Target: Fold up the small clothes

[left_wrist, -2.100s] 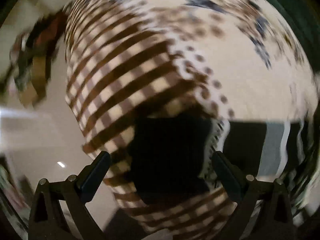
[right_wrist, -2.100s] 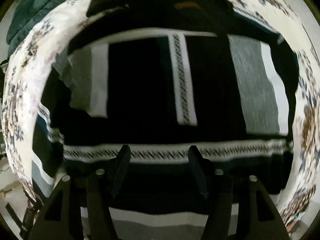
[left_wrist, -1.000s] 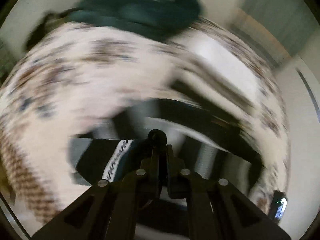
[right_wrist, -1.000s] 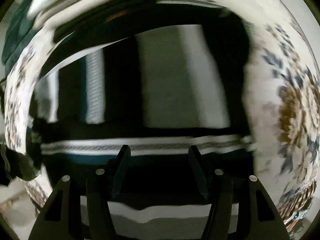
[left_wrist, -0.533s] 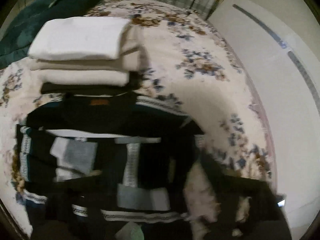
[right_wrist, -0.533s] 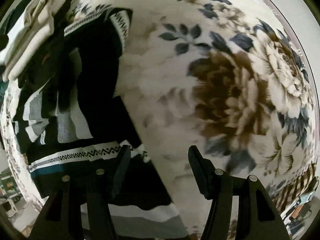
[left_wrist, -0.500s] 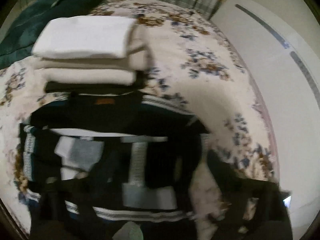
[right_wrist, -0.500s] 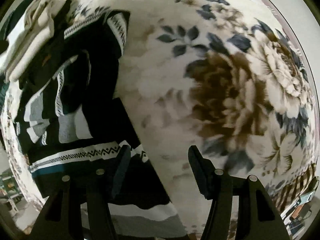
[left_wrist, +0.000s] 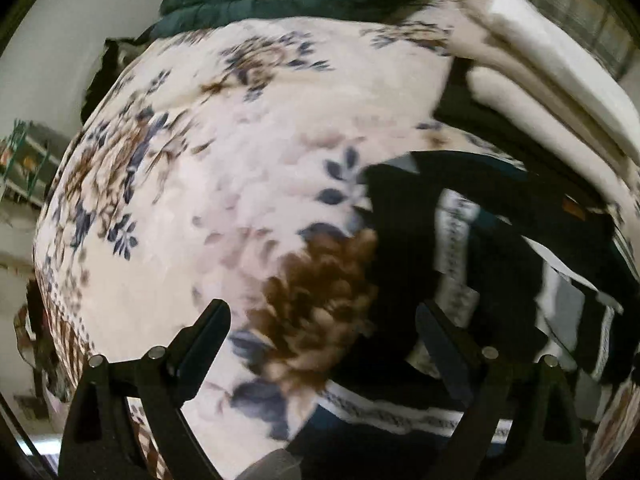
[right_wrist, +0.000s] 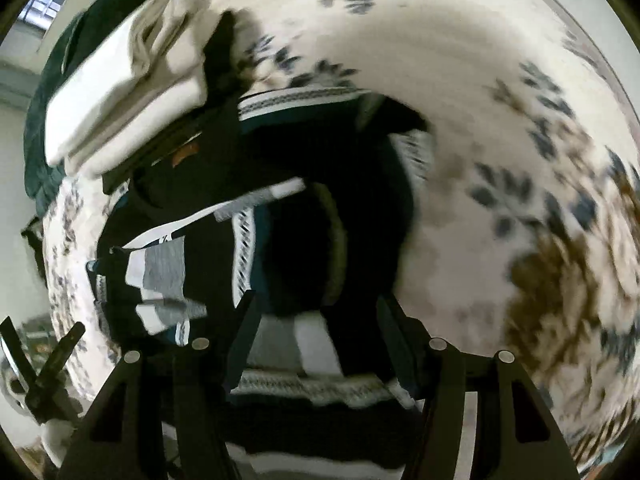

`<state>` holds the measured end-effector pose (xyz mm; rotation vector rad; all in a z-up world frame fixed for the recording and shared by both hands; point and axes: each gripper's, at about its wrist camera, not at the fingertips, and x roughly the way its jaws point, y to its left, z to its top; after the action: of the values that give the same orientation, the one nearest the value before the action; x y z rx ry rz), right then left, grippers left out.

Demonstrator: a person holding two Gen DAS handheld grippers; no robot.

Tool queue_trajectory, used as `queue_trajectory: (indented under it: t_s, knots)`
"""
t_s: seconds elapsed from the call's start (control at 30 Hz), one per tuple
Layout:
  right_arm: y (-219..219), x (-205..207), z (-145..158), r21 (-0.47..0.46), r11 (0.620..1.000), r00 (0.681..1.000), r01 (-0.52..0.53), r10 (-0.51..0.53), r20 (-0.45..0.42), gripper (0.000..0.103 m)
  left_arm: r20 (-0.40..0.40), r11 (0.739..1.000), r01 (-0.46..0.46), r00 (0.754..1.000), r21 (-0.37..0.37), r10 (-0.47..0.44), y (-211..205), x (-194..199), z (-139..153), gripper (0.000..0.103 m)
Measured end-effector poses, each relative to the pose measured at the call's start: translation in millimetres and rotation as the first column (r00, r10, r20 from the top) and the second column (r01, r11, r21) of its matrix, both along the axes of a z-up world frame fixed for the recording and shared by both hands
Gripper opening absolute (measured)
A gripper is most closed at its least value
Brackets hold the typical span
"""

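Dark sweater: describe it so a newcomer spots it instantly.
On the floral bedspread, look just below the stack of folded white clothes. The dark sweater lies there crumpled, the only black garment with white patterned bands and grey blocks.

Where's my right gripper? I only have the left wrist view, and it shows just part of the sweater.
Observer: The right gripper hangs over the sweater near its hem, with the jaws open and nothing between them.
Operator: Does the sweater's far side run off the bed?
Observer: No. That edge ends on bare bedspread, well inside the bed.
Operator: What about the sleeves?
Observer: A grey-and-white sleeve looks folded onto the body. The picture is too blurred to show the other one.
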<state>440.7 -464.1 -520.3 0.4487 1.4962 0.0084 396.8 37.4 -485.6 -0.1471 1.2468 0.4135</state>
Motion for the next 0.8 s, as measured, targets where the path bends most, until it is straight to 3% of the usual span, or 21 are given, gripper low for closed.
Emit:
queue_trajectory:
  t_s: [0.03, 0.07, 0.1, 0.13, 0.17, 0.23, 0.33, 0.4, 0.43, 0.47, 0.53, 0.63, 0.73, 0.8]
  knots:
    - [1.7, 9.0, -15.8, 0.018, 1.000, 0.999, 0.007, -0.006, -0.041, 0.062, 0.000, 1.000, -0.009, 1.000, -0.008, 0.009, 3.0, 1.1, -1.2, 0.095]
    - [17.7, 16.5, -33.6, 0.046, 0.999, 0.998, 0.016, -0.013, -0.065, 0.052, -0.001, 1.000, -0.024, 1.000, -0.017, 0.024, 6.7, 1.5, -3.3, 0.094]
    - [19.7, 21.0, -41.8, 0.076, 0.997, 0.995, 0.025, -0.018, -0.095, 0.032, 0.000, 0.999, -0.031, 1.000, -0.025, 0.031, 8.3, 3.4, -3.1, 0.095]
    - [21.4, 22.3, -45.5, 0.089, 0.995, 0.994, 0.032, -0.022, -0.109, 0.004, 0.000, 0.999, -0.035, 0.999, -0.033, 0.035, 8.1, 8.6, -4.6, 0.095]
    - [14.6, 20.6, -32.2, 0.090, 0.994, 0.996, 0.055, -0.048, -0.079, 0.002, 0.001, 0.999, -0.034, 0.999, -0.037, 0.034, 7.6, 10.6, -4.3, 0.095]
    - [-0.6, 16.2, -9.4, 0.041, 0.996, 0.996, 0.082, -0.081, -0.027, 0.002, -0.001, 0.999, -0.019, 1.000, -0.032, 0.019, 6.9, 13.7, -5.7, 0.095]
    - [-20.7, 16.0, -4.3, -0.094, 0.990, 0.994, 0.102, -0.106, -0.035, 0.003, -0.014, 1.000, 0.001, 1.000, -0.029, -0.001, 5.4, 21.7, -14.8, 0.095]
    - [-17.9, 22.2, -4.7, -0.208, 0.978, 0.997, 0.027, -0.041, -0.064, 0.015, -0.020, 1.000, 0.011, 1.000, -0.022, -0.011, 4.2, 26.9, -18.2, 0.095]
    - [-14.5, 25.2, -4.4, -0.254, 0.967, 0.996, 0.000, -0.024, -0.091, 0.034, -0.023, 1.000, 0.017, 1.000, -0.013, -0.017, 2.9, 28.5, -18.8, 0.095]
    - [-9.7, 27.5, 3.1, -0.269, 0.963, 0.997, -0.005, -0.017, -0.080, 0.040, -0.019, 1.000, 0.028, 0.999, -0.001, -0.028, 1.1, 30.4, -18.4, 0.095]
    - [2.8, 29.3, 23.1, -0.272, 0.962, 1.000, 0.003, -0.006, -0.010, 0.040, -0.010, 0.998, 0.055, 0.998, 0.022, -0.055, -3.0, 34.1, -17.4, 0.095]
    - [44.1, 35.3, 40.5, -0.105, 0.992, 0.995, -0.072, 0.080, 0.064, 0.045, -0.009, 0.995, 0.088, 0.996, 0.041, -0.087, -7.9, 39.8, -18.7, 0.095]
    - [95.6, 52.1, 5.6, 0.179, 0.963, 0.976, -0.199, 0.211, -0.046, 0.045, -0.026, 0.994, 0.099, 0.995, 0.043, -0.098, -9.5, 46.9, -25.5, 0.095]
    - [120.6, 69.2, -28.1, 0.212, 0.948, 0.961, -0.237, 0.262, -0.094, 0.045, -0.037, 0.994, 0.094, 0.995, 0.052, -0.092, -7.3, 49.4, -29.0, 0.095]
